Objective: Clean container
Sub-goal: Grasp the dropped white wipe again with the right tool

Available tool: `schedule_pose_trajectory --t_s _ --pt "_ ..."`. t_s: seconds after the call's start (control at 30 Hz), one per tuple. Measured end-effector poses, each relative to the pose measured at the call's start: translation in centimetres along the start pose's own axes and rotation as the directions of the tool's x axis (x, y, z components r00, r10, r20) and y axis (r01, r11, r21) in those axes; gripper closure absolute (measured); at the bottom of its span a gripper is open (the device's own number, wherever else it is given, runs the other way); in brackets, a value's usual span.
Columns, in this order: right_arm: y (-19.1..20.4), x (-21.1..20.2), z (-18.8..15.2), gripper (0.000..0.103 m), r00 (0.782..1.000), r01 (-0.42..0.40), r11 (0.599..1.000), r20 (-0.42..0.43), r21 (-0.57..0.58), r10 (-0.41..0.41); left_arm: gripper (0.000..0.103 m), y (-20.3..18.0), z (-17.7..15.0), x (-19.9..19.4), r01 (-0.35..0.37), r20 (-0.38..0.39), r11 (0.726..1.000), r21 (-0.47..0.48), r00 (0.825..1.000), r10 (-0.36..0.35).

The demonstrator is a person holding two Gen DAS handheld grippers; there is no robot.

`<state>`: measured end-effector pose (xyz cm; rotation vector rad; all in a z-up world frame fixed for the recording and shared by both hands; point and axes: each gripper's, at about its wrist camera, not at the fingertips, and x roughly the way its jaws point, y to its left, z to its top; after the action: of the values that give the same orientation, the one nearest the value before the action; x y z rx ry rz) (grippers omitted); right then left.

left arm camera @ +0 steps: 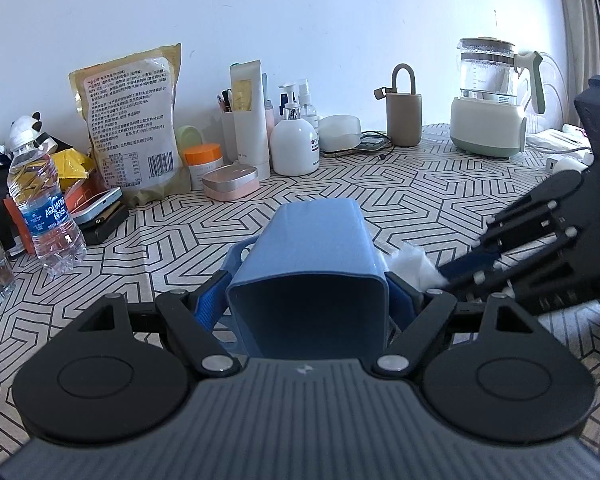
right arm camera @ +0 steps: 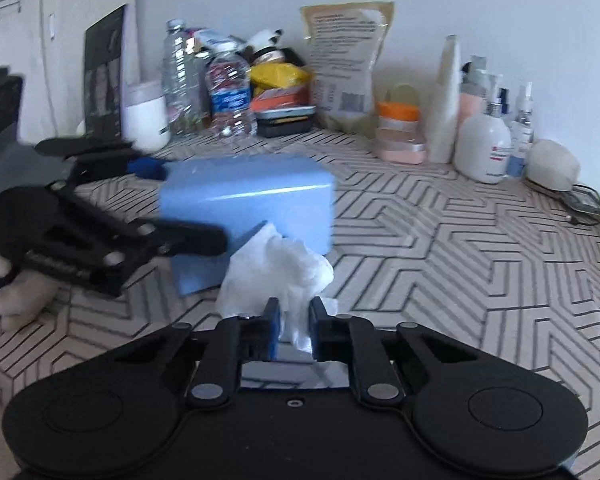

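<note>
Container [left arm camera: 312,264] clamped in L gripper [left arm camera: 308,300]; R gripper [right arm camera: 294,328] pinches tissue [right arm camera: 280,268] (contact probably hidden).

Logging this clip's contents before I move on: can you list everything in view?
container: 1, blue, on its side at table centre, held by left gripper
tissue: 1, white, against the container's side
water bottles: 2, clear, back left
snack bag: 1, tan, against wall
orange-lid jar: 1, by the bag
pink case: 1, in front of jar
pump bottle: 1, white, back centre
kettle: 1, glass and cream, back right
tablecloth: 1, geometric black-on-cream
left gripper: 1, black
right gripper: 1, black, pinching tissue
</note>
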<state>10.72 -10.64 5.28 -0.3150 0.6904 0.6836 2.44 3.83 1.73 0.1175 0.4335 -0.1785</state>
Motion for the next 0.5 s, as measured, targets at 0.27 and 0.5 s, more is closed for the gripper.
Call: schedule_pose_trajectory --t_s 0.27,0.5 --pt "-2.1 -0.9 1.5 0.088 0.986 -0.096 0.987 0.147 0.127 0.077 0.023 -0.1 0.0 0.1 0.003 -0.005 1.000 0.001 1.000 -0.003" --pt "-1.2 -0.8 2.4 0.088 0.960 -0.213 0.968 0.215 0.136 0.181 0.023 -0.2 0.1 0.2 0.006 -0.011 1.000 0.005 1.000 -0.006"
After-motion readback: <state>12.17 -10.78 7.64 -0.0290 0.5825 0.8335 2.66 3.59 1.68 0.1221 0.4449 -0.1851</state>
